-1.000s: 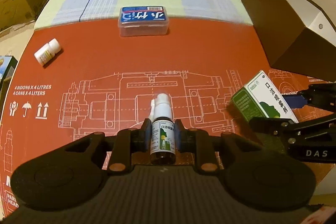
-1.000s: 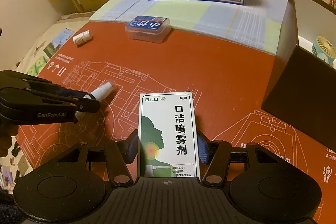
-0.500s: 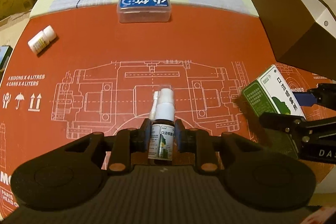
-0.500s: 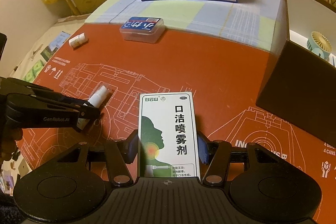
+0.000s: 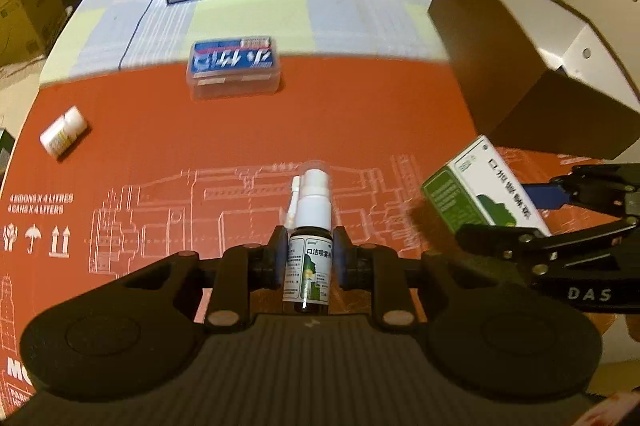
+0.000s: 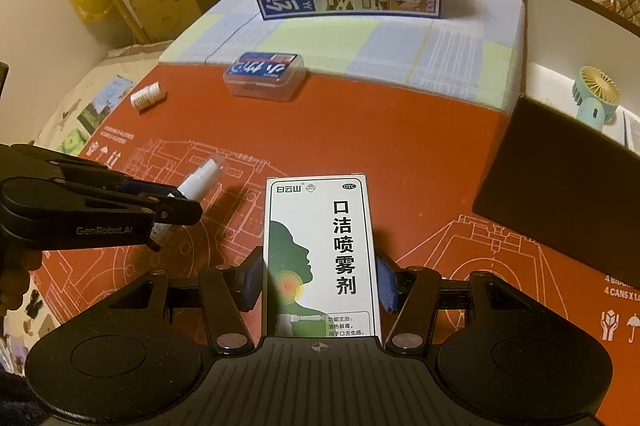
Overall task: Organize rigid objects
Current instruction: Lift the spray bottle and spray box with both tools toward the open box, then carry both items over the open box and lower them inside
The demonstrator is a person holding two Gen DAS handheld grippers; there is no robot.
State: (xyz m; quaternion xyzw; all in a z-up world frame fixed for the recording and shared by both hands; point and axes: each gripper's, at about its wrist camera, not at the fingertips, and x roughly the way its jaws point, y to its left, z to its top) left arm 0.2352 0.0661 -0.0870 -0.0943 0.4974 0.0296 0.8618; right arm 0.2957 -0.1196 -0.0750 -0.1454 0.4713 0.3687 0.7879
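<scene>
Lifted a little since before, the left gripper (image 5: 307,258) squeezes the small brown spray bottle with a white top (image 5: 309,242), low in the middle. A clear plastic box with a blue label (image 5: 234,68) and a little white pill bottle (image 5: 63,136) lie further up on the red mat (image 5: 160,138). The right gripper (image 6: 318,278) hugs the white and green cardboard box (image 6: 320,254); a big dark box (image 6: 560,186) stands at right.

Dim warm light, fisheye-bent edges, motion blur in left view.

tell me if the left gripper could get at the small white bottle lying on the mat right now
Probably not yet: the left gripper is shut on the spray bottle. The mat toward the small white bottle looks bare, so its full jaws are the obstacle.
</scene>
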